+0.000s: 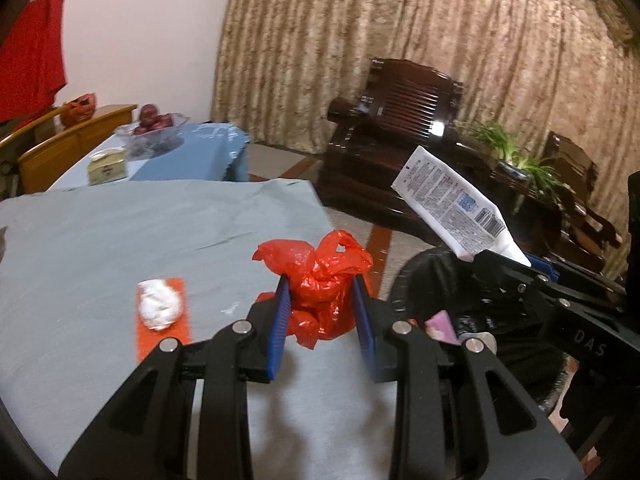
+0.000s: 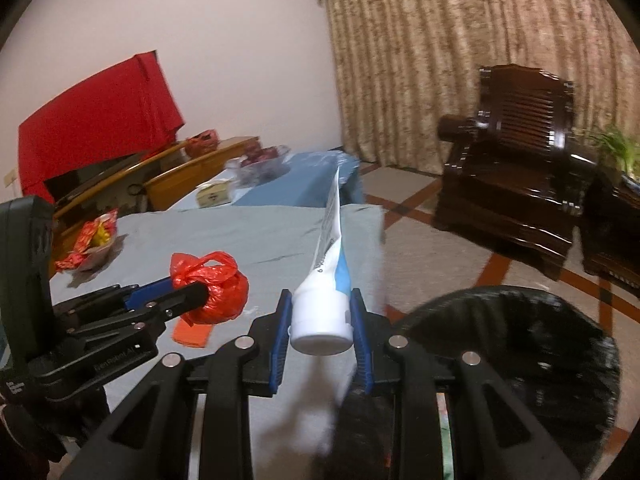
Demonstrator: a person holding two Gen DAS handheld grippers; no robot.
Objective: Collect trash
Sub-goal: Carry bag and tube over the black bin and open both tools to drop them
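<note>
My left gripper (image 1: 322, 286) is shut on a crumpled red plastic bag (image 1: 320, 276), held above the grey-blue tablecloth (image 1: 120, 240); the right wrist view shows that bag (image 2: 218, 292) in the left gripper (image 2: 200, 294) from the side. My right gripper (image 2: 322, 308) is shut on the cap end of a white and blue tube (image 2: 324, 300), its flat tail pointing up and away. The same tube (image 1: 452, 204) stands tilted over a black trash bag (image 1: 444, 280) beside the table. A white crumpled paper ball (image 1: 158, 304) lies on an orange sheet (image 1: 162, 320) on the table.
The black trash bag (image 2: 520, 340) sits open on the floor right of the table edge. A dish of red and yellow wrappers (image 2: 90, 244) rests at the table's far left. Beyond are a second table (image 1: 192, 156) with a fruit bowl (image 1: 154, 128) and tissue box (image 1: 107, 166), and dark wooden armchairs (image 1: 400, 120).
</note>
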